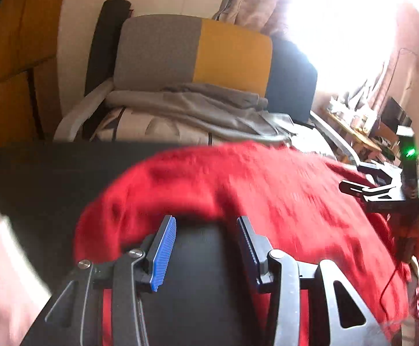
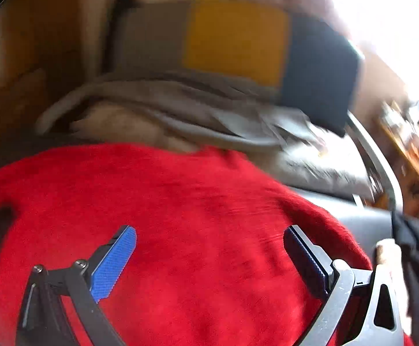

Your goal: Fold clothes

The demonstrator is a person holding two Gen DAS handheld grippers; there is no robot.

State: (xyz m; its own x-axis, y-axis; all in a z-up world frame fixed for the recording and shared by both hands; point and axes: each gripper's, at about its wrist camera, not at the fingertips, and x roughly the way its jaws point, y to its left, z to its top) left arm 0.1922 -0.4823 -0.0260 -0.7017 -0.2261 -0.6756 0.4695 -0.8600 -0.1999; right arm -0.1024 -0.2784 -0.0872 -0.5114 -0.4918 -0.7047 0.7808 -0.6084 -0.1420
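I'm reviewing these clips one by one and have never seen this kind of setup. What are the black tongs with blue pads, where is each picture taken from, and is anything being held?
There is no robot here: a person holds a two-finger gripper in each hand, and a fisheye camera on each looks forward along its fingers. One picture comes from the left gripper, the other from the right gripper. A red garment lies on a dark table. Both grippers stand open and hold nothing. Behind the table is a chair with grey cloth piled on its seat. The right-hand picture is blurred.
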